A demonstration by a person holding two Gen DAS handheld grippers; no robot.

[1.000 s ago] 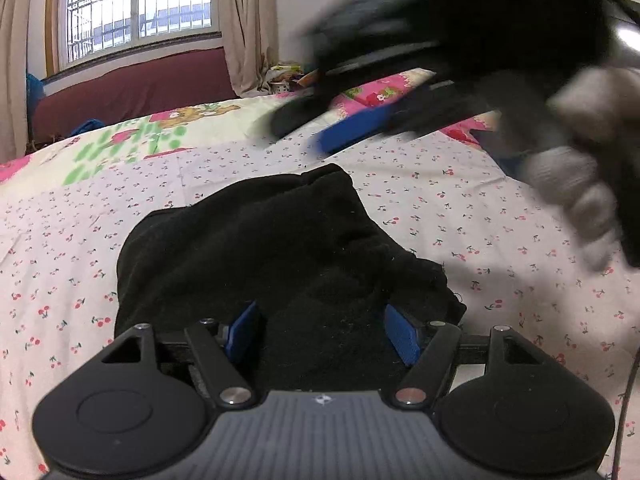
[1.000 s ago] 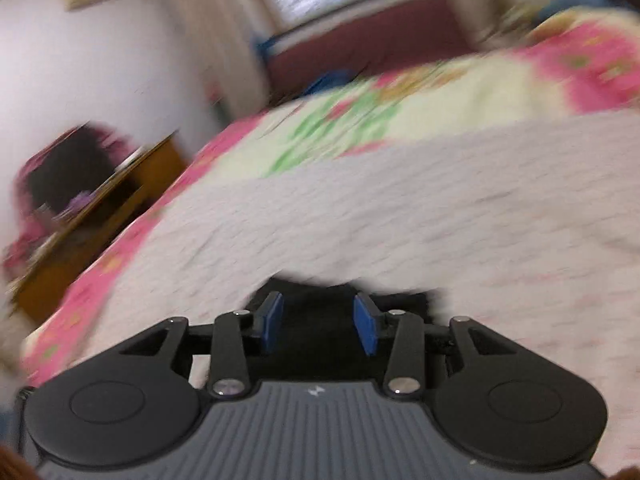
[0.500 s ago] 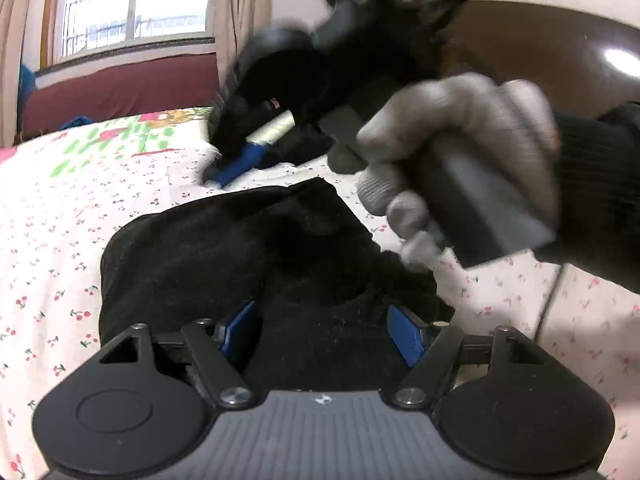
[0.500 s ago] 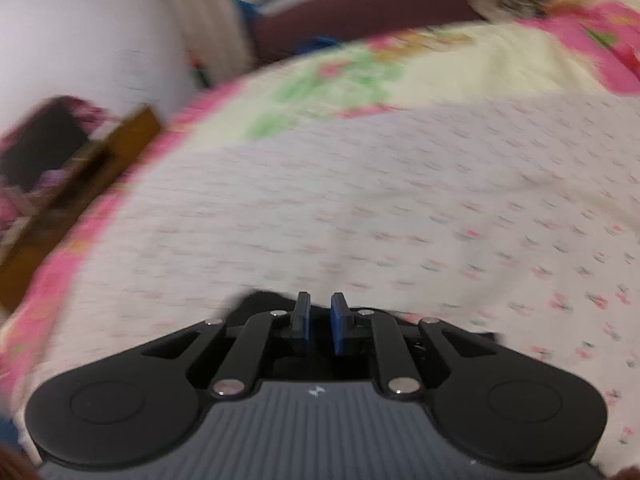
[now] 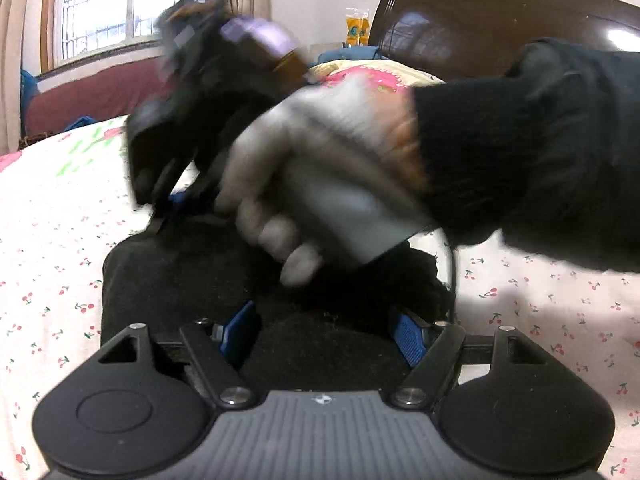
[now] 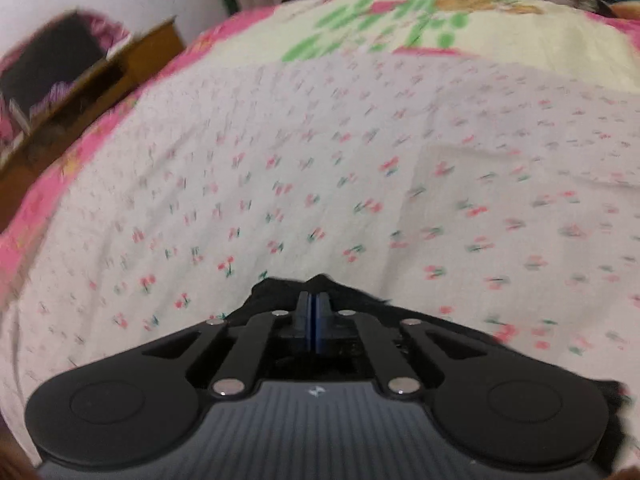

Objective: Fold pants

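The black pants (image 5: 180, 280) lie in a bunched heap on the cherry-print sheet (image 5: 60, 260). My left gripper (image 5: 324, 334) hovers over their near part, open, its blue pads wide apart with black cloth below and between them. A person's grey-gloved hand (image 5: 312, 160) carries my right gripper (image 5: 172, 204) across that view, blurred, tips down at the pants' far left edge. In the right wrist view the right gripper (image 6: 313, 304) has its pads pressed together, and a peak of black pants (image 6: 276, 292) bunches around the tips.
The sheet (image 6: 320, 160) spreads wide beyond the pants, with a pink and green patterned cover further back. A dark wooden headboard (image 5: 480, 28) stands behind on the right and a window (image 5: 120, 12) on the left. A wooden cabinet (image 6: 100, 80) stands beside the bed.
The right gripper swung leftward across the left wrist view and came down to the pants' far edge. Its jaws went from apart to shut. The left gripper stayed put and open.
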